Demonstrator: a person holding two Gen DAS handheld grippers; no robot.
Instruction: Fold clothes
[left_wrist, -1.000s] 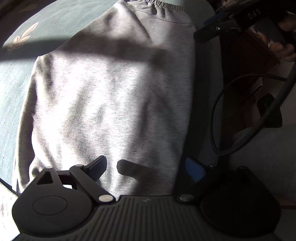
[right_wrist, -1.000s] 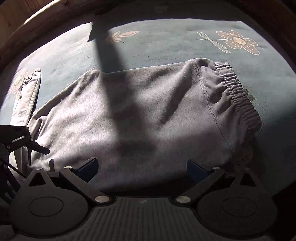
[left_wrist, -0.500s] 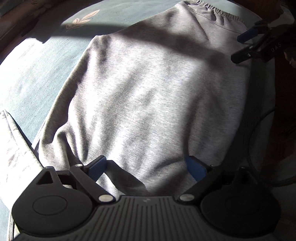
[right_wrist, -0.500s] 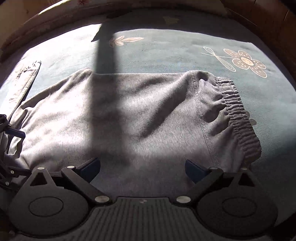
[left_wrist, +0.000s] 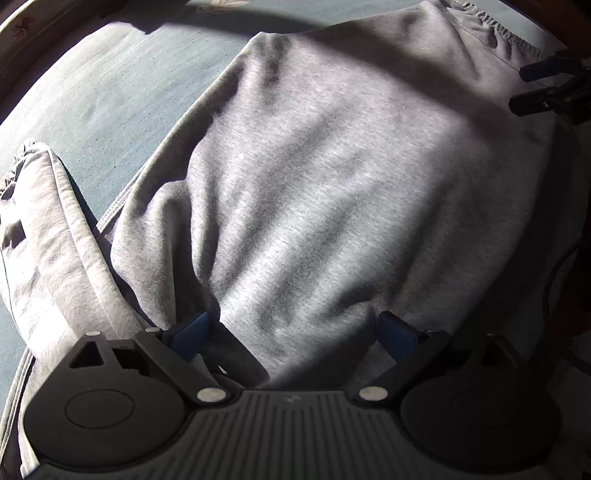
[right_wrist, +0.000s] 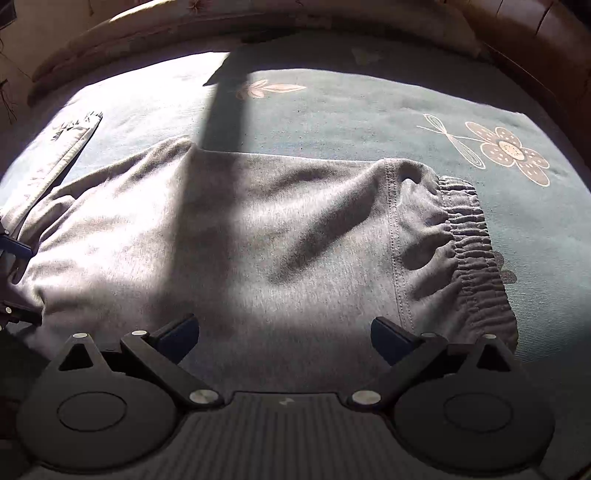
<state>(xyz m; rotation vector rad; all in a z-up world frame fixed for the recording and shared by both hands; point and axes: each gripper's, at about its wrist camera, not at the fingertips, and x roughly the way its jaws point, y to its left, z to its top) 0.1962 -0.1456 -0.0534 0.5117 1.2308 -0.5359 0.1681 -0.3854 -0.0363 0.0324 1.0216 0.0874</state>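
Grey sweatpants (left_wrist: 332, 177) lie folded on a teal bedspread (left_wrist: 122, 88), the elastic waistband (right_wrist: 472, 251) at the right in the right wrist view. One grey leg (left_wrist: 44, 236) trails off at the left in the left wrist view. My left gripper (left_wrist: 295, 332) is open, low over the near fold of the pants, fabric bunched between its blue pads. My right gripper (right_wrist: 284, 339) is open above the near edge of the pants (right_wrist: 258, 240), close to the waistband. The right gripper's fingers (left_wrist: 543, 88) show at the far right of the left wrist view.
The bedspread (right_wrist: 369, 110) has a flower and dragonfly print (right_wrist: 506, 147). A padded brown bed frame (right_wrist: 535, 44) curves around the far side. A dark cable (left_wrist: 554, 288) hangs at the right of the left wrist view. A long shadow crosses the pants.
My left gripper has swung left and down toward the leg end of the pants, so the trailing leg came into view. My right gripper has dropped closer to the waistband edge.
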